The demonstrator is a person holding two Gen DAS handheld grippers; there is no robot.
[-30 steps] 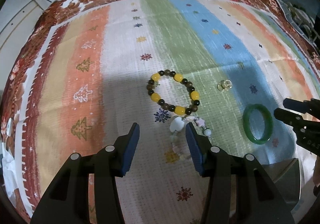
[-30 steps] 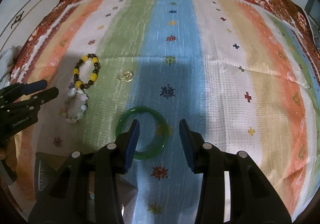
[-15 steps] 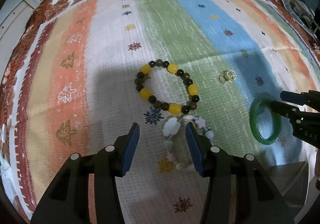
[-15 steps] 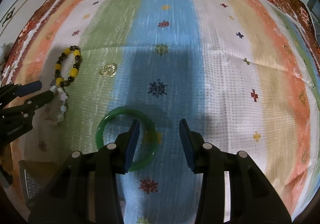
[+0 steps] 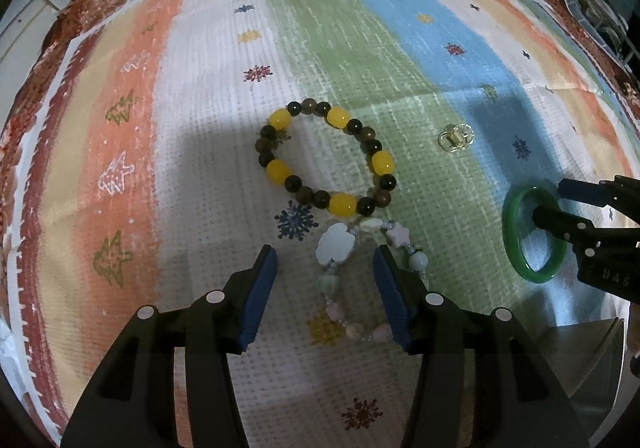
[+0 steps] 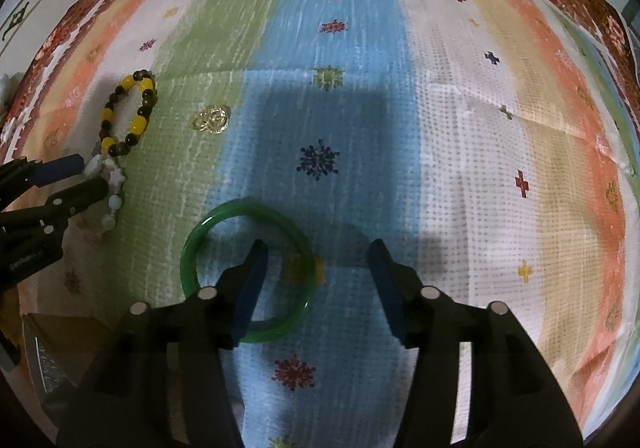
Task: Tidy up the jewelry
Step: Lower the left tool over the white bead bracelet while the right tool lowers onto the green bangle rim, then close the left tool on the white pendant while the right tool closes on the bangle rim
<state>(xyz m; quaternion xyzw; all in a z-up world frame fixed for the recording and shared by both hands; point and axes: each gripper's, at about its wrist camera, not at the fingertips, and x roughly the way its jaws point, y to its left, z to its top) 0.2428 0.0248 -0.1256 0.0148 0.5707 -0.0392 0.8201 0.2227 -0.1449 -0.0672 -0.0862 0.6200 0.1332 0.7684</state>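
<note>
Straddling the pastel bracelet (image 5: 362, 280), the left gripper (image 5: 325, 290) is sitting with its jaws wide apart and nothing clamped; I cannot tell if the pads are touching any beads. Left view is showing that bracelet's loop running lengthwise toward the camera, with its white cloud charm (image 5: 335, 250) at the far end, just beside the bead bracelet (image 5: 326, 162). Right view is only catching the pastel one edge-on at far left, partly hidden behind the left gripper's fingers (image 6: 82, 196).

The right gripper (image 6: 318, 280) is also gaping wide, holding nothing. Right view is showing its left finger inside the jade bangle (image 6: 246, 268) and its right finger outside, so the bangle's right rim is lying between the 2 pads. Bangle is lying flat on the striped cloth (image 6: 460, 128); left view is squashing it into an oval, long axis running near to far.

The gold ring (image 5: 456, 137) is sitting apart on the green and blue stripes, between bead bracelet and bangle. A grey box corner (image 5: 584, 348) is showing only at the frames' lower edges.
</note>
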